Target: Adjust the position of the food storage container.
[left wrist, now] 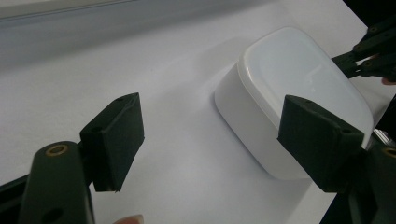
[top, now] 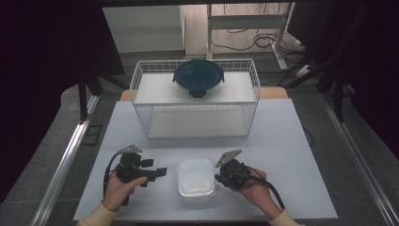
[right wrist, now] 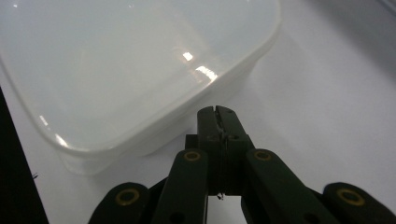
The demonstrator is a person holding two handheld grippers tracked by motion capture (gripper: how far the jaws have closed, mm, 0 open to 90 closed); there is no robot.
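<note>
White tabletop (top: 141, 127) bears a lidded plastic container (top: 196, 179), likely light and slippery, best gripped under its rim; left gripper (left wrist: 210, 140) spread, right gripper (right wrist: 218, 116) pressed together.

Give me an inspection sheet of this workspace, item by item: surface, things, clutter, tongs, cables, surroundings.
Surface: pale table, bare around the things.
Job's things: white lidded container near the front edge between the hands; round dark-lidded container on the upper shelf of a white wire rack at the back.
Clutter: nothing seen.
Tongs: left tongs open, jaws wide, aimed at the white container, not touching it; right tongs shut, tips beside the container's wall.
Cables: black cable trails from right tongs; loose cables on the floor behind.
Surroundings: dark curtains, metal frame legs.
</note>
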